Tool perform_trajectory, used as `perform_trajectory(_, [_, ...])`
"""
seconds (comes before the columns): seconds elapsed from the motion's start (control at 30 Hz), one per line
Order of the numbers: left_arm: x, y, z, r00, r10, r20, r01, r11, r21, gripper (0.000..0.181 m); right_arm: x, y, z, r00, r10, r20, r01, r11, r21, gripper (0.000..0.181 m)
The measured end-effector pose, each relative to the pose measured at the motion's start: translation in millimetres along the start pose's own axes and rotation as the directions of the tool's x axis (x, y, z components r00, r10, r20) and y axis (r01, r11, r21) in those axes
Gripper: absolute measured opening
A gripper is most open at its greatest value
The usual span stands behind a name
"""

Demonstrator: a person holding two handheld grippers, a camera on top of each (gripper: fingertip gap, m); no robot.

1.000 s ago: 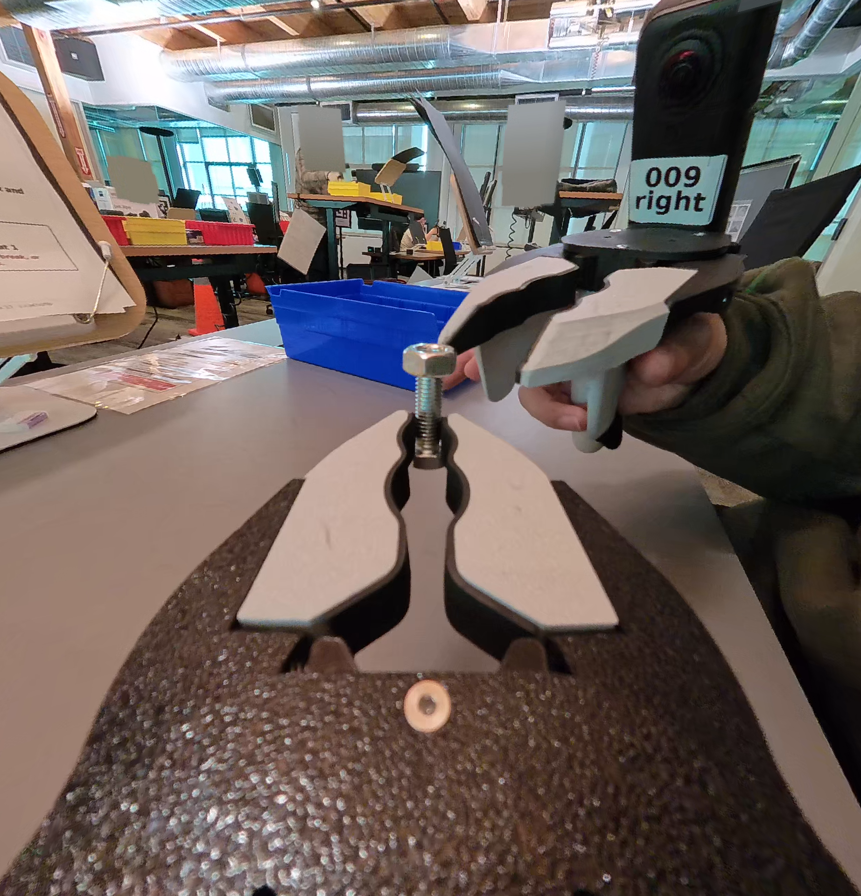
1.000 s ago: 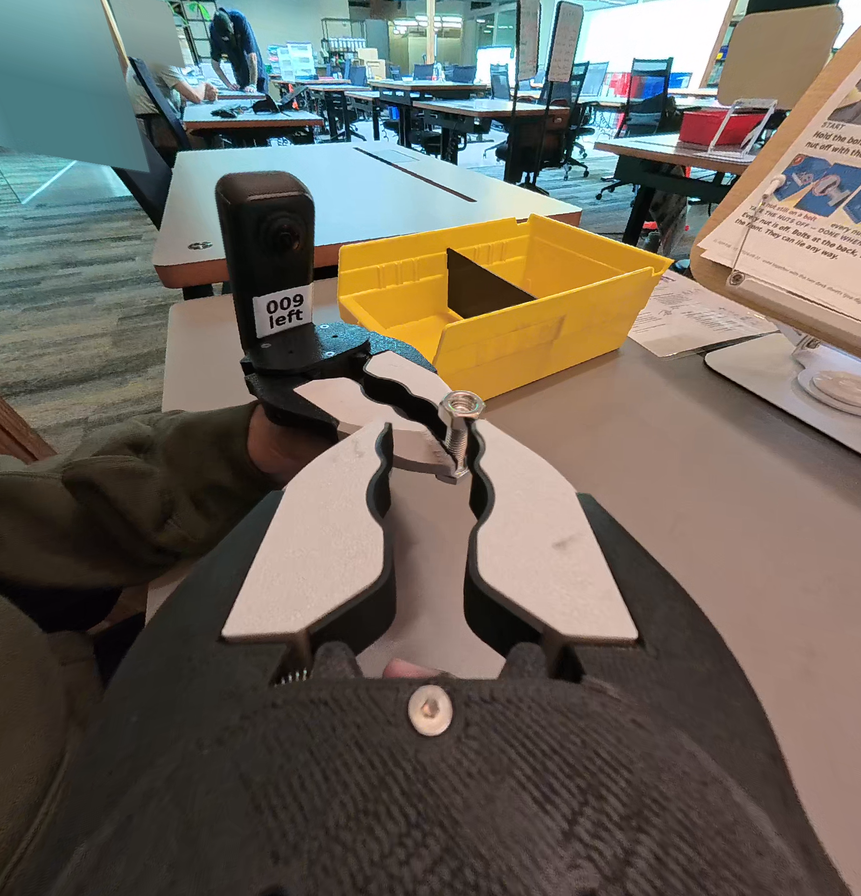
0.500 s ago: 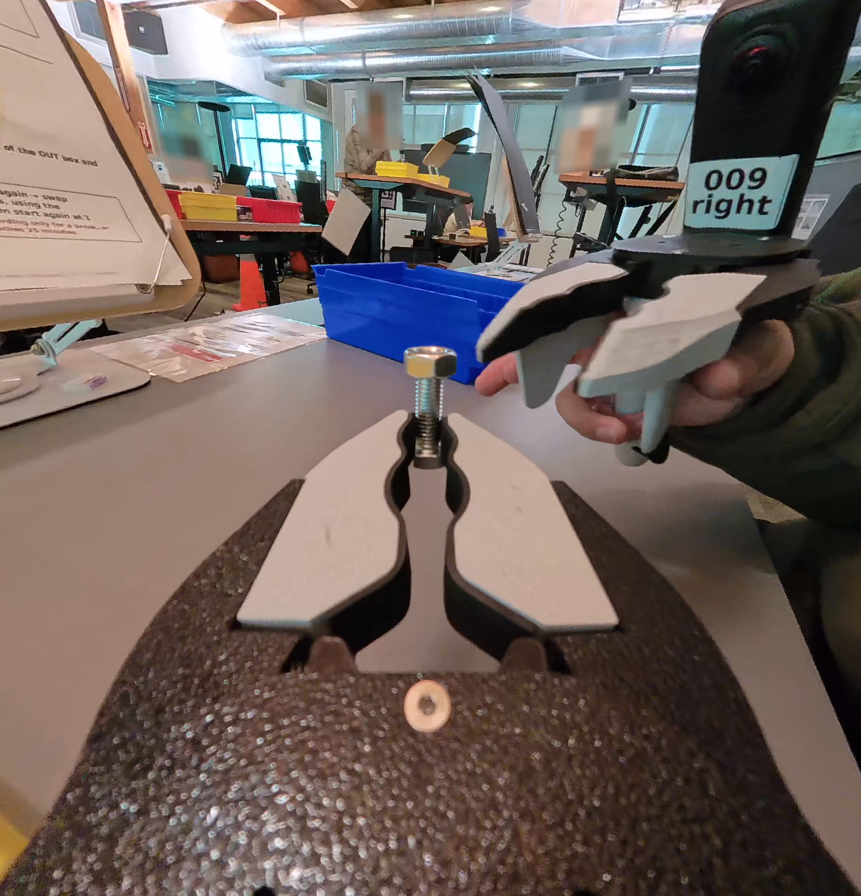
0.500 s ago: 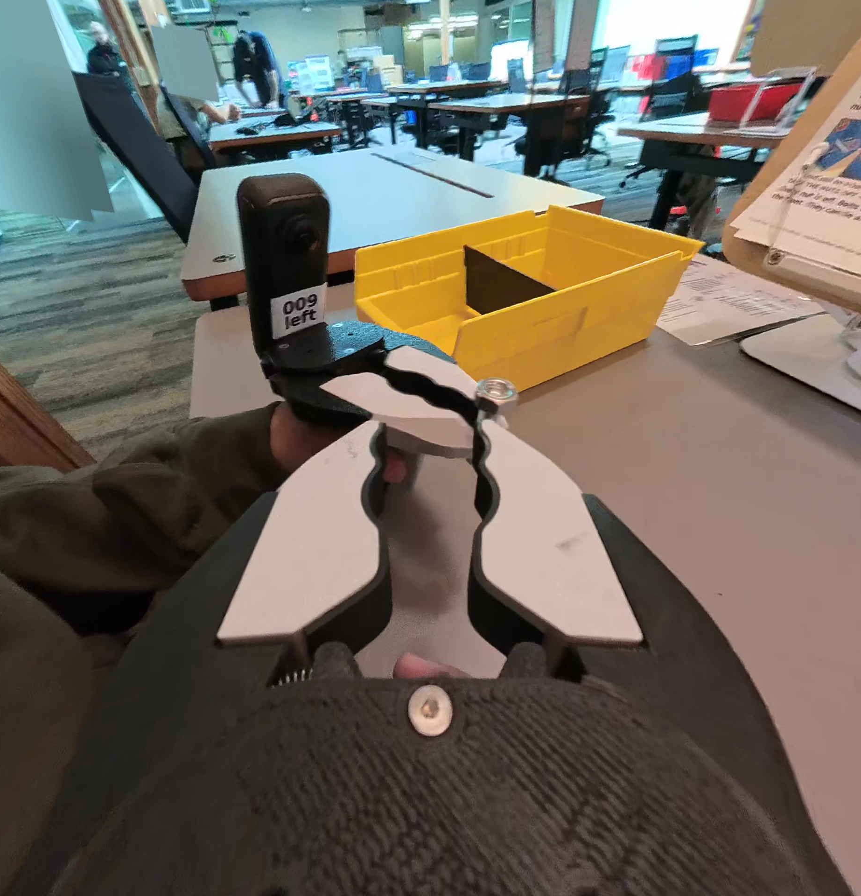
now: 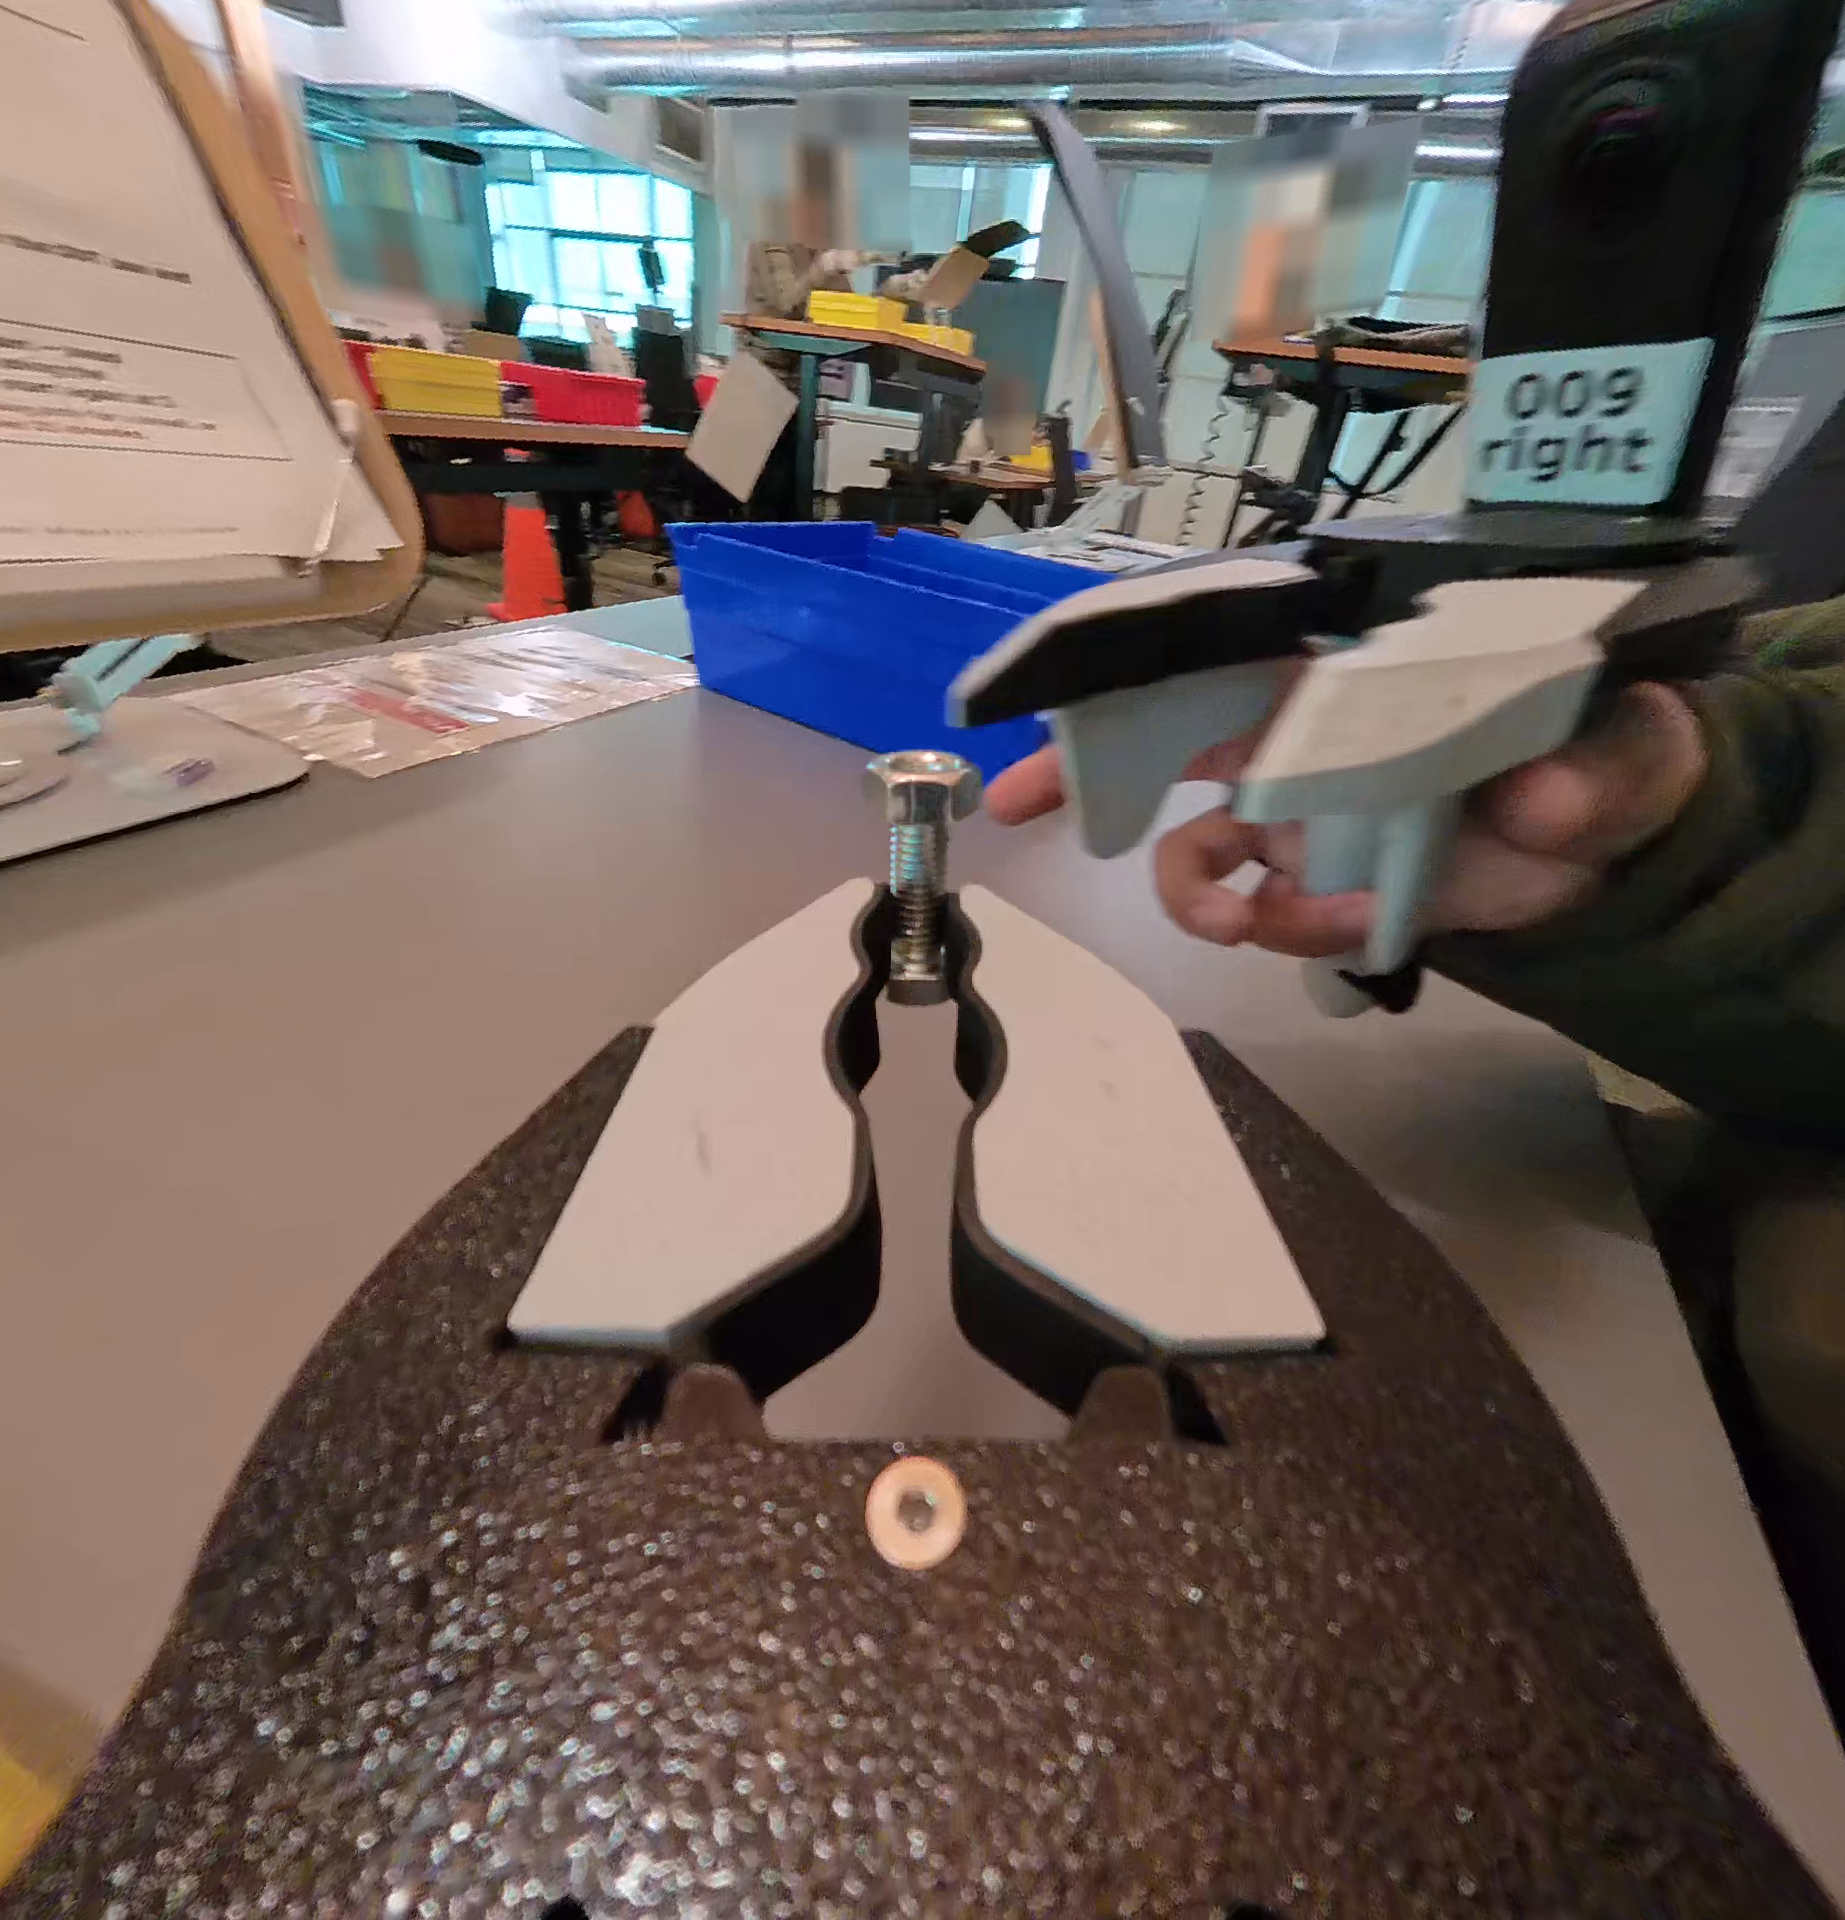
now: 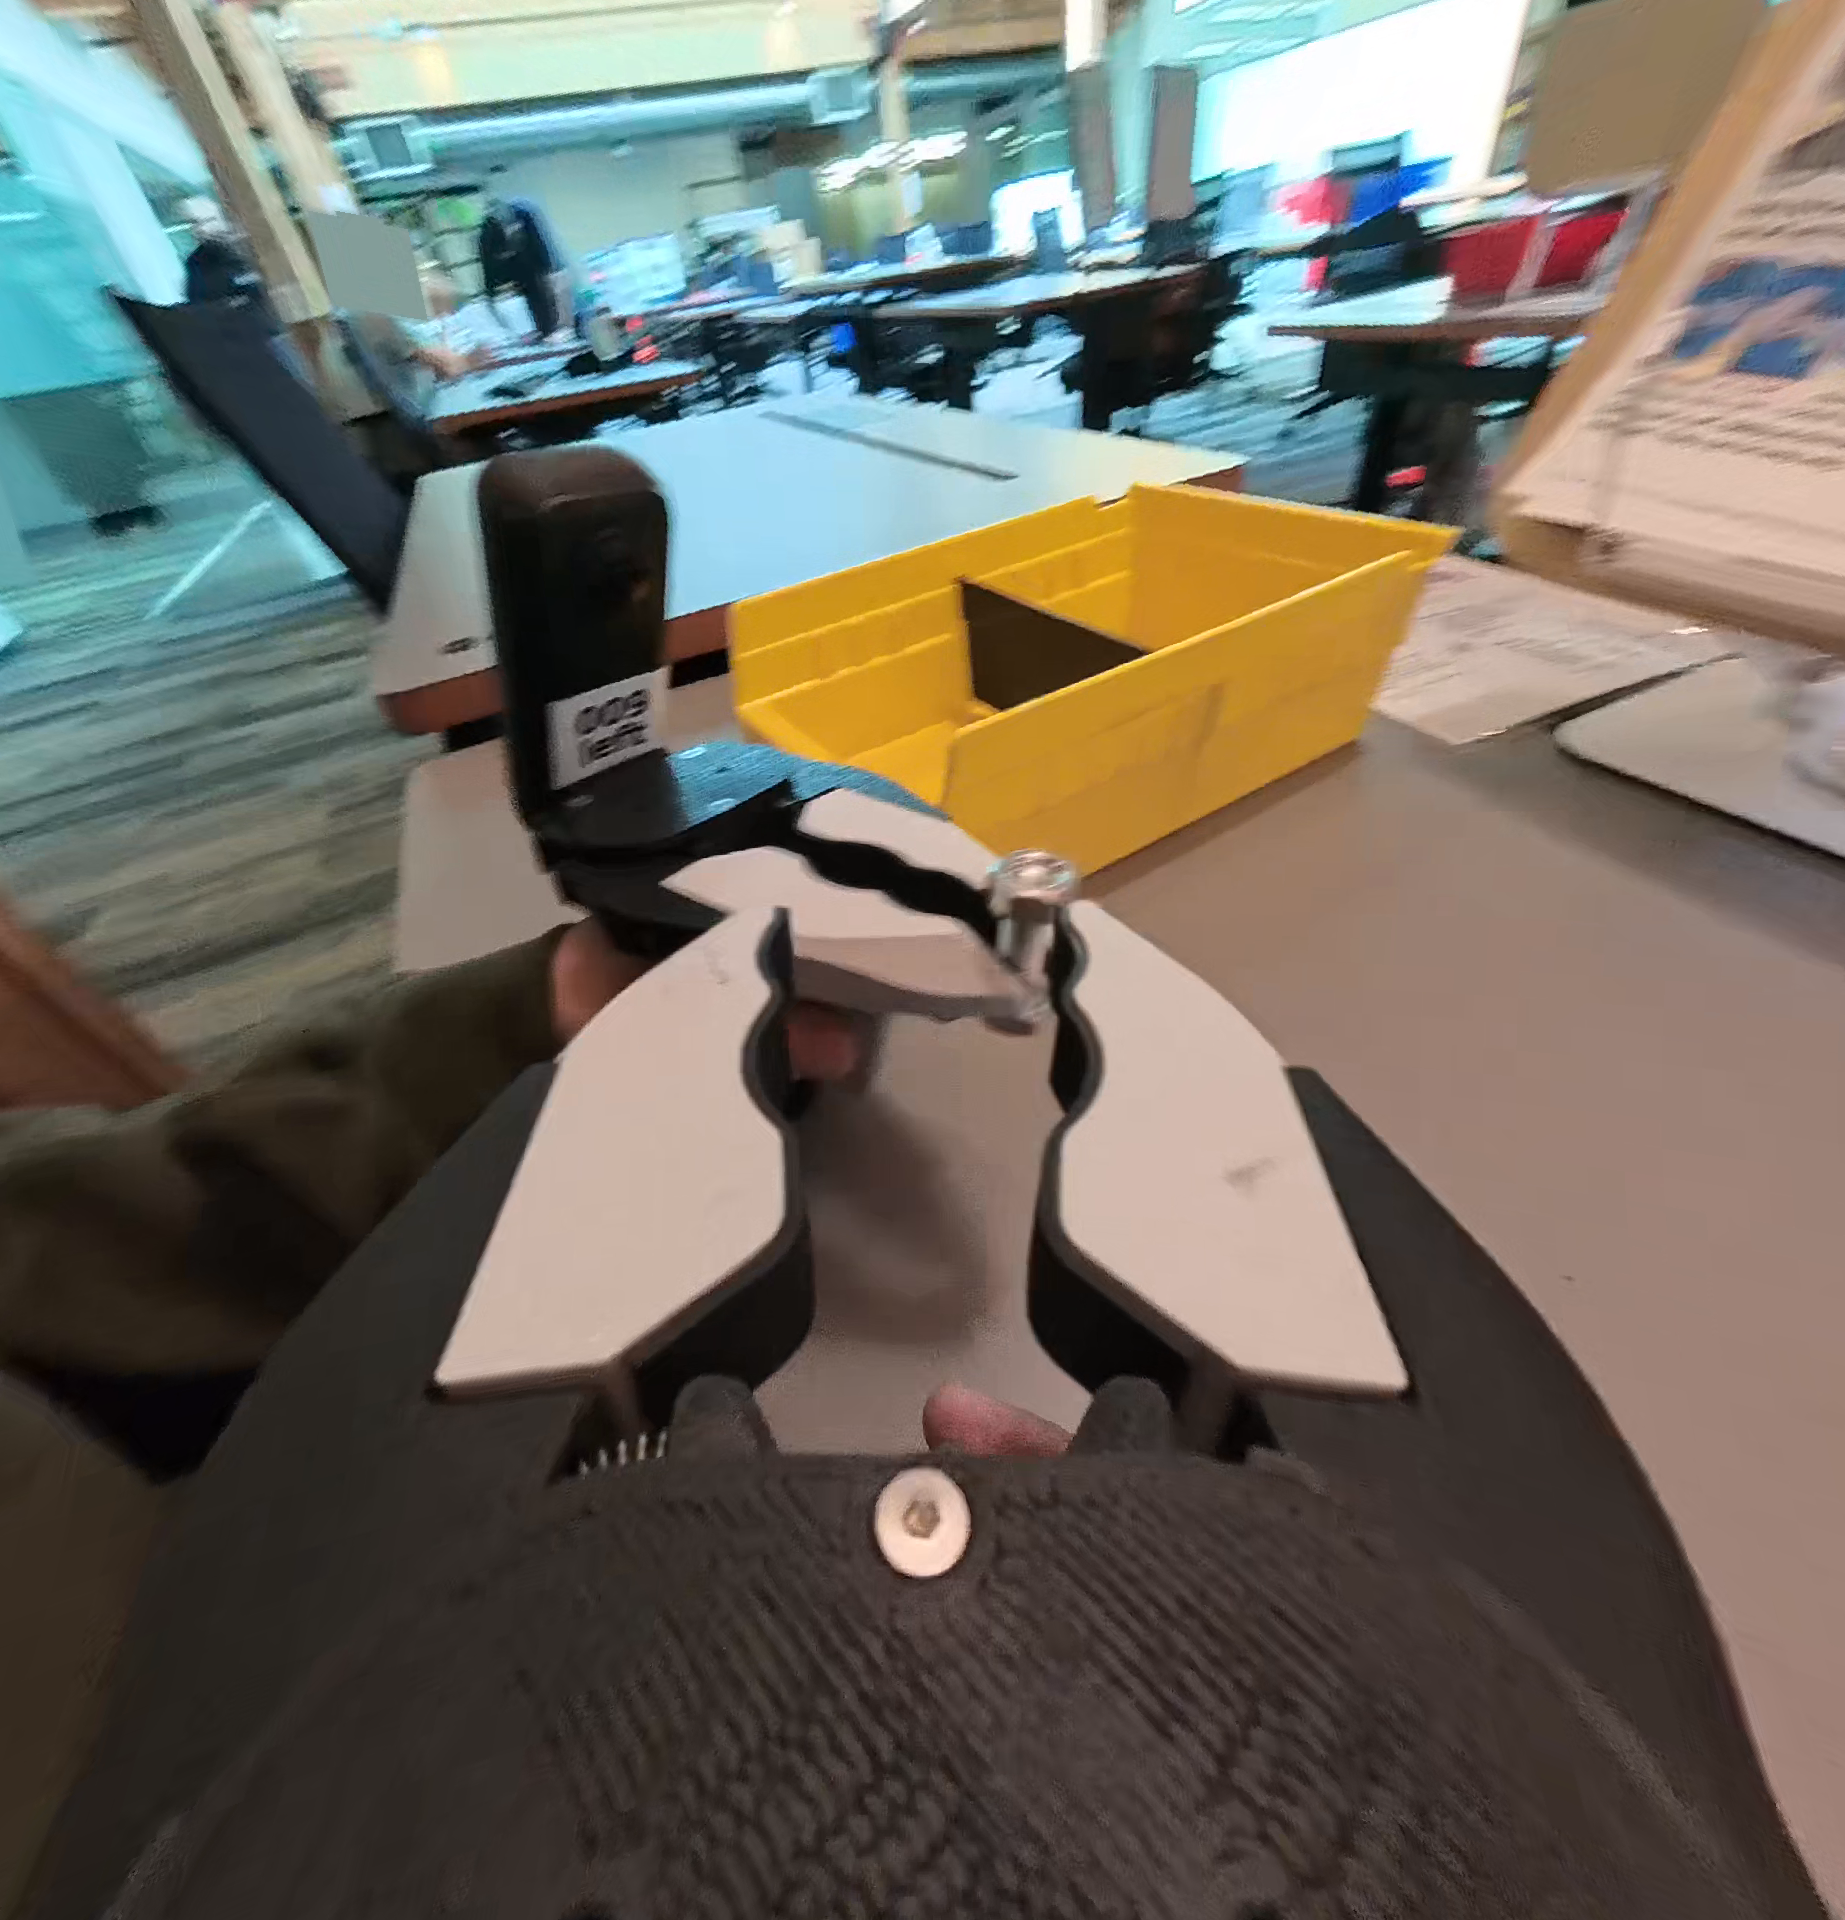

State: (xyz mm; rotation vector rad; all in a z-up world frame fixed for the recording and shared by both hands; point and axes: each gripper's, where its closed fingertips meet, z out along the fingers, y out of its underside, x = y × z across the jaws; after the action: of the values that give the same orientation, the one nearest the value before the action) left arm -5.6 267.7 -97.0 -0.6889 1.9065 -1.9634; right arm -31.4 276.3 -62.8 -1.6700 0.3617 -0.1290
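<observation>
My left gripper is shut on a silver hex bolt. It holds the bolt upright, head up, above the grey table. My right gripper hovers just right of the bolt head, open and empty, held by a hand in a green sleeve. In the right wrist view my right gripper is open, and the left gripper reaches in from the left between its fingers. The bolt stands close to the inner edge of the right finger; I cannot tell if they touch.
A blue bin stands behind the bolt. A yellow bin with a black divider sits just beyond both grippers. A clipboard with papers on a white stand is on the left, with plastic sleeves beside it. Across from one pair of fingers to the other is roughly 4 centimeters.
My right gripper's jaws have opened wider. Both grippers have moved with the bolt toward the yellow bin, which looks larger now. The left gripper's hold is the same.
</observation>
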Motion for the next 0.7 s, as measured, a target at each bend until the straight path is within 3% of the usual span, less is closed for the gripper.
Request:
perform_trajectory(0.1, [12,2,6,0.998,0.018,-0.062,-0.02,1.0,-0.02,0.009,14,4,5,0.997,0.014,-0.077,-0.014,1.0,-0.007,0.069])
perform_trajectory(0.17, [7,3,6,1.0,0.011,-0.02,-0.011,1.0,-0.027,0.009,1,9,9,1.0,0.01,0.0,-0.01,0.999,-0.035,0.056])
perform_trajectory(0.23, [-6,2,1,0.999,-0.019,0.047,0.02,1.0,-0.017,0.009,-2,10,8,1.0,0.001,0.002,-0.001,0.999,-0.045,0.057])
perform_trajectory(0.27, [-11,3,-2,0.997,-0.032,0.067,0.034,0.999,-0.022,0.009,-12,11,6,0.998,-0.013,0.069,0.017,0.998,-0.058,0.03])
perform_trajectory(0.3, [-12,5,-3,0.997,-0.035,0.063,0.037,0.999,-0.027,0.009,-20,11,4,0.992,-0.006,0.129,0.014,0.998,-0.064,0.027])
perform_trajectory(0.43, [4,1,0,0.999,-0.012,-0.033,0.012,1.0,-0.012,0.009,7,4,5,0.998,-0.025,-0.051,0.024,0.999,-0.02,0.053])
perform_trajectory(0.5, [12,4,4,0.997,0.007,-0.073,-0.01,0.999,-0.039,0.009,12,7,9,0.998,0.008,-0.066,-0.009,1.0,-0.027,0.067])
perform_trajectory(0.57, [9,5,5,0.999,0.006,-0.048,-0.009,0.999,-0.051,0.009,-1,9,12,1.0,0.028,0.013,-0.027,0.999,-0.037,0.058])
perform_trajectory(0.63, [-3,5,2,1.0,-0.018,0.02,0.019,0.999,-0.045,0.009,-3,9,12,1.0,0.026,0.016,-0.025,0.998,-0.052,0.062])
perform_trajectory(0.67, [-11,5,-1,0.997,-0.039,0.07,0.042,0.998,-0.042,0.009,-6,10,9,0.999,0.016,0.044,-0.013,0.998,-0.069,0.05])
perform_trajectory(0.7, [-15,5,-3,0.995,-0.055,0.082,0.059,0.998,-0.038,0.009,-18,11,6,0.991,0.016,0.134,-0.004,0.996,-0.085,0.024])
